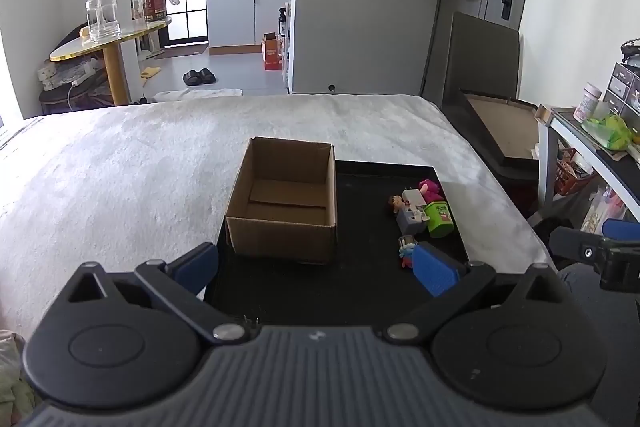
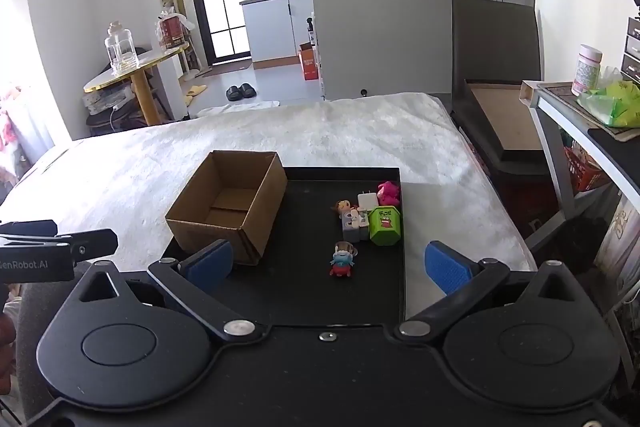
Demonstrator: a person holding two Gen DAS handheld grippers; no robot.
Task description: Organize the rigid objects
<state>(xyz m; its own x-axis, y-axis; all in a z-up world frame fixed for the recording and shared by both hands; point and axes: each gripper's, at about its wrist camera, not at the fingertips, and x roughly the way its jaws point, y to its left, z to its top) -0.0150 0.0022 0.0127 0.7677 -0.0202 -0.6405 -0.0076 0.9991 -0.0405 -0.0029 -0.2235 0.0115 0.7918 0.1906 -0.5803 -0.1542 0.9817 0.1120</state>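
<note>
A flat black rectangular tray (image 2: 384, 291) was laid on a bed covered with a white fluffy blanket (image 2: 320, 135). An open brown cardboard box (image 2: 228, 207), with nothing seen inside, was set on the tray's left part. On the right part a cluster of small rigid things was gathered: a green hexagonal box with a cartoon face (image 2: 385, 226), a pink plush-like figure (image 2: 389, 191), a white plug adapter (image 2: 366, 201), a grey block (image 2: 352, 227) and a brown-haired doll figure (image 2: 342, 206). A small red-and-blue figurine (image 2: 342, 261) was placed apart, nearer the cameras. The left gripper (image 1: 316, 267) was held over the tray's near edge, its blue-padded fingers spread wide and gripping nothing. The right gripper (image 2: 328, 265) was likewise held wide open and empty.
</note>
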